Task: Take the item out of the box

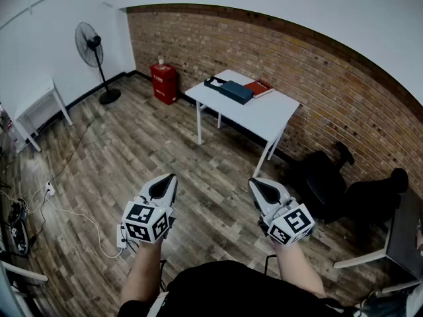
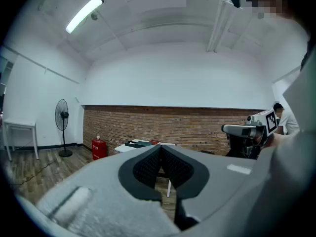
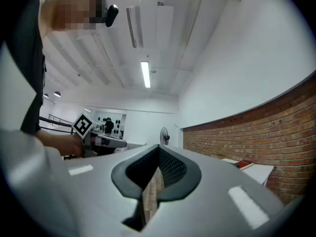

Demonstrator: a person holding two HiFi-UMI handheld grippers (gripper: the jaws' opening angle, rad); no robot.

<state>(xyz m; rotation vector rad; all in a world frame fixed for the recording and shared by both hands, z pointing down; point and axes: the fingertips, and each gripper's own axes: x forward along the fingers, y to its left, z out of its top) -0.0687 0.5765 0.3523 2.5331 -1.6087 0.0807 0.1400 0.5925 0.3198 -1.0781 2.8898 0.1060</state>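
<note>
Left claw [image 1: 170, 178]: clenched, its grey tips pressed together with nothing between them [image 2: 160, 152]. It sits at the lower centre-left of the head view, over the wooden plank floor [image 1: 132, 157].
Right claw [image 1: 254, 182]: clenched and empty as well, its tips meeting [image 3: 158, 154]. It sits at the lower centre-right of the head view, level with the left claw.
Box: a dark blue flat box [image 1: 236, 92] lies on the white rectangular counter [image 1: 271, 117] in the upper middle of the head view, well apart from both claws. Its contents cannot be made out.
Beside the box: a red book [image 1: 258, 88] lies just to its right and a small black object [image 1: 214, 82] at its left end.
Counter: stands against the red brick wall [image 1: 317, 78].
Room: a red canister [image 1: 164, 82] and a black standing fan [image 1: 92, 45] are left of the counter. A black office chair [image 1: 327, 183] is to the right.
</note>
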